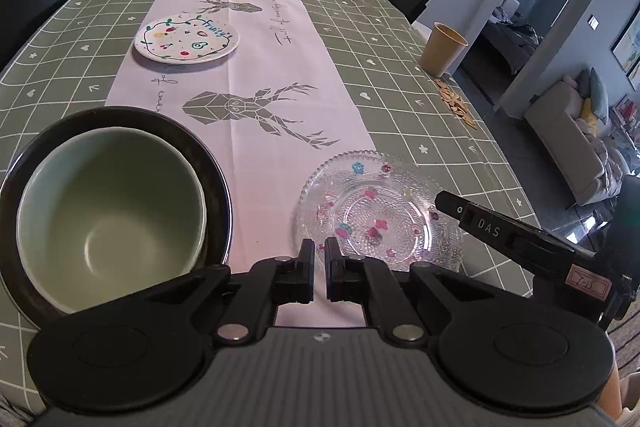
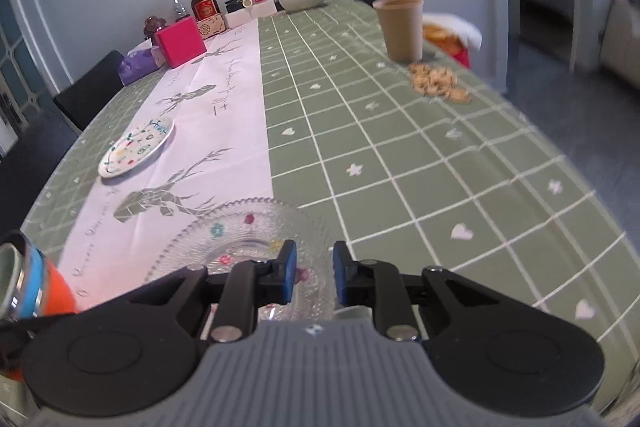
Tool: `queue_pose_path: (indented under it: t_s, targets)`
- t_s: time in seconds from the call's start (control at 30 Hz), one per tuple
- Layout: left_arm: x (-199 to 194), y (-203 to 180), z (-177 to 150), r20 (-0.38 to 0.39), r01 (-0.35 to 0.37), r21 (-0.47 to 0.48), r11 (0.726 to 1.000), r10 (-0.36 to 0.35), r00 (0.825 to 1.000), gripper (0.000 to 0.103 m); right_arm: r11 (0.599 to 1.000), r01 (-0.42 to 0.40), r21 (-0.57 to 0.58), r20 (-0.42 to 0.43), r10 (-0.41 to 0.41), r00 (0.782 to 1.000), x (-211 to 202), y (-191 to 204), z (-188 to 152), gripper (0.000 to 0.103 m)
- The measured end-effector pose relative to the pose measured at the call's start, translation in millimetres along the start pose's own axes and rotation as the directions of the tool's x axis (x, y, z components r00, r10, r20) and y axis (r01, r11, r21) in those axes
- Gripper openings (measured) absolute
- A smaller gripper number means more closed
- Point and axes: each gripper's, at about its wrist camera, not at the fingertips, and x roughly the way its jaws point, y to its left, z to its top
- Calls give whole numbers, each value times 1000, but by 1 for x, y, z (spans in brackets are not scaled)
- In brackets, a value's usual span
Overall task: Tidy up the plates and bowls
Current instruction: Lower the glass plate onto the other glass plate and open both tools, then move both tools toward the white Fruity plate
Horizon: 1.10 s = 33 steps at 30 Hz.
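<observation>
The glass plate (image 2: 256, 251) is lying near the table's near edge, straddling the runner's edge. The right gripper (image 2: 314, 269) is hovering at its right rim, jaws slightly parted and gripping nothing; the left gripper (image 1: 319, 267) (nearly together, empty) is waiting at its left rim.

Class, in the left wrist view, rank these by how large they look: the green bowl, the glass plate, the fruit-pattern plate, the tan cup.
1. green bowl, though it is nearest the camera
2. glass plate
3. fruit-pattern plate
4. tan cup
</observation>
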Motion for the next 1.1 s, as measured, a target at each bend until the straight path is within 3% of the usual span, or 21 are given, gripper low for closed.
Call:
queue_pose_path:
  t_s: [0.07, 0.4, 0.47, 0.53, 0.6, 0.63, 0.73, 0.8, 0.87, 0.97, 1.1]
  targets:
    - [1, 1, 0, -8, 8, -5, 1000, -8, 1000, 6, 1000, -19, 9, 0, 19, 1000, 1, -3, 0, 6]
    - [1, -3, -4, -2, -2, 20, 1000, 3, 1000, 6, 999, -22, 25, 7, 22, 1000, 1, -3, 0, 8]
    - [0, -3, -4, 10, 26, 18, 999, -26, 1000, 14, 1000, -10, 24, 19, 10, 1000, 0, -4, 0, 11]
    - [-2, -3, -4, 21, 78, 19, 997, -79, 997, 32, 1000, -5, 23, 30, 5, 1000, -2, -6, 1, 12]
    - [-6, -5, -5, 54, 122, 30, 992, -124, 991, 47, 1000, 0, 25, 39, -1, 999, -3, -7, 1, 19]
    - [-8, -6, -5, 77, 132, 40, 990, -135, 988, 55, 1000, 1, 25, 43, -2, 999, -4, -8, 2, 30]
    - [-13, -14, -7, 150, 103, 85, 991, -115, 982, 75, 999, 0, 34, 47, -2, 999, -5, -12, 3, 38]
    - [-16, -18, -7, 206, 61, 103, 993, -81, 975, 75, 999, 1, 43, 52, -3, 999, -6, -14, 4, 49]
    - [-20, -19, -6, 255, 34, 91, 995, -57, 965, 80, 999, 8, 45, 57, -11, 998, -8, -15, 5, 68]
    - [-25, -18, -4, 317, 4, 64, 998, -24, 948, 88, 999, 14, 42, 72, -17, 997, -10, -16, 7, 82]
    - [-28, -17, 0, 334, 32, 94, 995, -62, 941, 93, 999, 26, 31, 93, -29, 995, -12, -16, 8, 85]
